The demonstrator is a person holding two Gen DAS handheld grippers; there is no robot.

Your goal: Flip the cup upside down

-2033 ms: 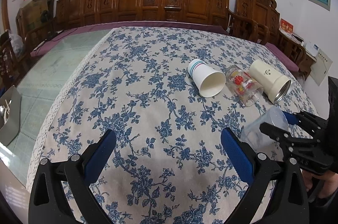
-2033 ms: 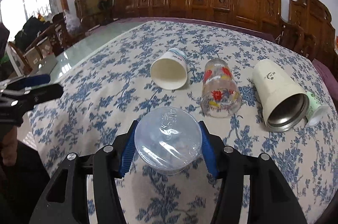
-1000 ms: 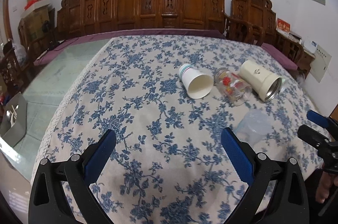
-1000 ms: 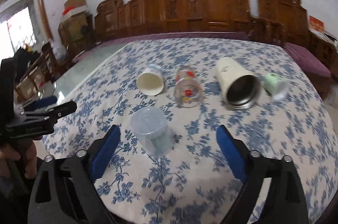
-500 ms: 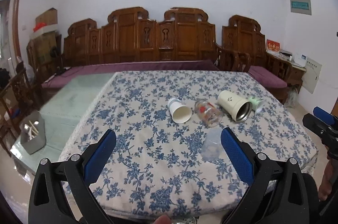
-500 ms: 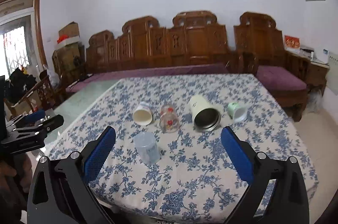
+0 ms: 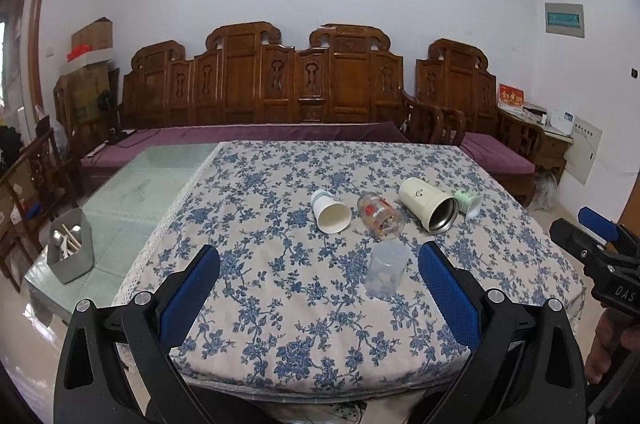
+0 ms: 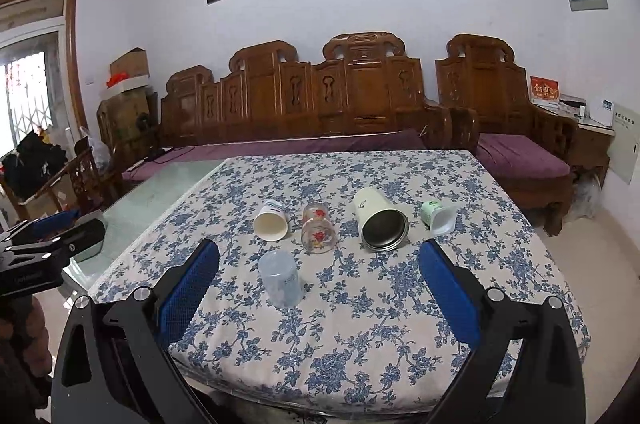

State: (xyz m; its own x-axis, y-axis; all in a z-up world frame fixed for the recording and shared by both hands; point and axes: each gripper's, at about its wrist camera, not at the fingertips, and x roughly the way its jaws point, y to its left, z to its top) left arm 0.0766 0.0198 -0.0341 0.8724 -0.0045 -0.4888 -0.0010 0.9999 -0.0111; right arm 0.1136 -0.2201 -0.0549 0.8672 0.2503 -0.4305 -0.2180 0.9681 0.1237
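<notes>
A clear plastic cup (image 7: 386, 268) (image 8: 281, 278) stands upside down on the blue-flowered tablecloth (image 7: 280, 288) near the front. Behind it lie several cups on their sides: a white paper cup (image 7: 330, 211) (image 8: 272, 220), a printed glass (image 7: 380, 216) (image 8: 318, 229), a cream steel-lined tumbler (image 7: 428, 204) (image 8: 380, 224) and a small green cup (image 7: 469, 202) (image 8: 438, 217). My left gripper (image 7: 319, 284) is open and empty, held back from the table's front edge. My right gripper (image 8: 319, 282) is open and empty too, also back from the edge; it shows at the right edge of the left wrist view (image 7: 592, 244).
A bare glass tabletop (image 7: 132, 192) lies left of the cloth, with a grey utensil holder (image 7: 70, 250) on it. A carved wooden bench (image 7: 280, 92) runs behind the table. A side cabinet (image 7: 540, 140) stands at the right wall.
The right gripper opened and let go of the clear cup, which stands upside down on the cloth. Both grippers pulled back and up, away from the table.
</notes>
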